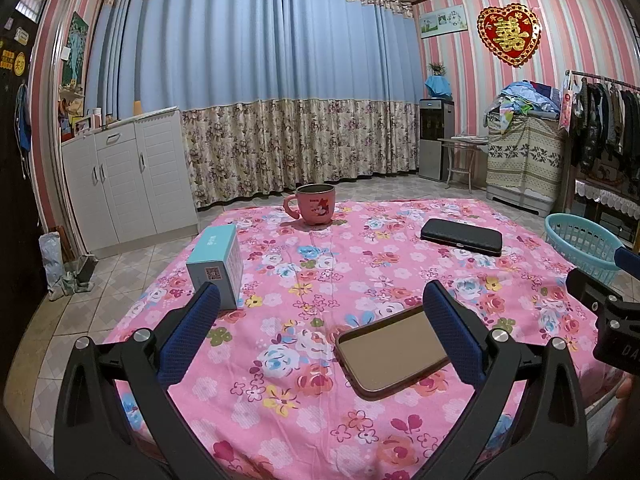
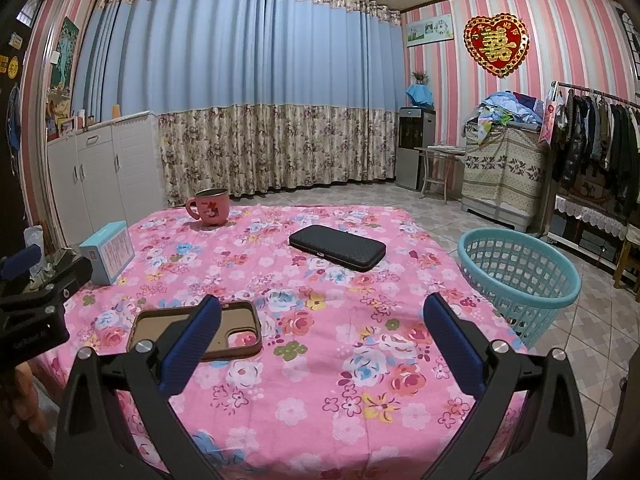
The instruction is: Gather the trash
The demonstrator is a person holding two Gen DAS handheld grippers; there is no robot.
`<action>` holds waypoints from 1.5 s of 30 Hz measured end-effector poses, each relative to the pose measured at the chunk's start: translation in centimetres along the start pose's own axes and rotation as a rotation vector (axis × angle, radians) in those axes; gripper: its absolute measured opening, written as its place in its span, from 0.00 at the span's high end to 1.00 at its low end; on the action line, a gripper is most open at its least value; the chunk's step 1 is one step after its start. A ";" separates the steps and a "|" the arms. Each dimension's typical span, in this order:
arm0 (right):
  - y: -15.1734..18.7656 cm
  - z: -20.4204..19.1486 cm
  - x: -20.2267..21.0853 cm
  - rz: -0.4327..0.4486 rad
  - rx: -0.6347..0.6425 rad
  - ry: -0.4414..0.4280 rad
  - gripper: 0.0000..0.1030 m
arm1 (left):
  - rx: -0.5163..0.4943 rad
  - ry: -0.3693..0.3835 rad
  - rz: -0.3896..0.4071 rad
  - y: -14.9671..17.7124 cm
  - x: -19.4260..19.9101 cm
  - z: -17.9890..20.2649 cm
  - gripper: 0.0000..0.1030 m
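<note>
We hold both grippers low over the near edge of the table. Left gripper [image 1: 320, 320] jaws wide open, nothing between them; its right finger overlaps the phone case in view, but no grip that we can see. Right gripper [image 2: 322, 330] the same: jaws spread wide, empty, left finger in front of the case's edge.

Nearest item is the brown phone case [image 2: 168, 326], lying flat with its inside up and camera cutout showing, on the pink floral tablecloth [image 2: 320, 400]. Further back on the left is a light blue carton [image 1: 218, 266], standing near the table's left edge. Mid-right is a black flat case [image 2: 338, 246], lying closed. Farthest back is a pink cartoon mug [image 1: 314, 210], upright; its contents are not visible.

Off the table's right side, on the floor, stands a teal plastic basket [image 2: 520, 276]. The part of its inside that we can see looks bare, but the bottom is hidden from both views.

Progress: 4 items sit on the cloth and none is held. We see no crumpled paper or wrappers anywhere on the table. This fits 2 readings: the loose trash is already gone and only keepers are left, or the carton or phone case counts as trash and is waiting for pickup. We can't tell which from these views. The basket is the likely drop spot, a judgement only.
</note>
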State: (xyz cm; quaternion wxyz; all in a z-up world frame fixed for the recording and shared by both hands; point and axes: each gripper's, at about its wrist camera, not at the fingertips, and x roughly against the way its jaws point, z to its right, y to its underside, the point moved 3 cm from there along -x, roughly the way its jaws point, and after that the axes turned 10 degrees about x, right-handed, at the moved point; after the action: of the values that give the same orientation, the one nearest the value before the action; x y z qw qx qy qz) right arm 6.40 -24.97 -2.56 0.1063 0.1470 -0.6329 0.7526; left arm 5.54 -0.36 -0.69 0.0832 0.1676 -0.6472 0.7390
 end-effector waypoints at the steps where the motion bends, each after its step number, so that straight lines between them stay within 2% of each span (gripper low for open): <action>1: 0.0 0.0 0.0 -0.001 -0.001 -0.001 0.04 | 0.001 0.000 0.000 0.0 0.0 0.0 0.05; 45: 0.1 0.3 0.0 0.004 -0.007 0.001 0.04 | -0.004 0.002 0.000 -0.2 0.0 -0.1 0.05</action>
State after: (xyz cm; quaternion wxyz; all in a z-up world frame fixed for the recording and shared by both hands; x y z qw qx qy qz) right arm 6.39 -25.30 -2.62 0.1056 0.1451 -0.6356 0.7508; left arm 5.59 -0.27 -0.55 0.0843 0.1665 -0.6488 0.7378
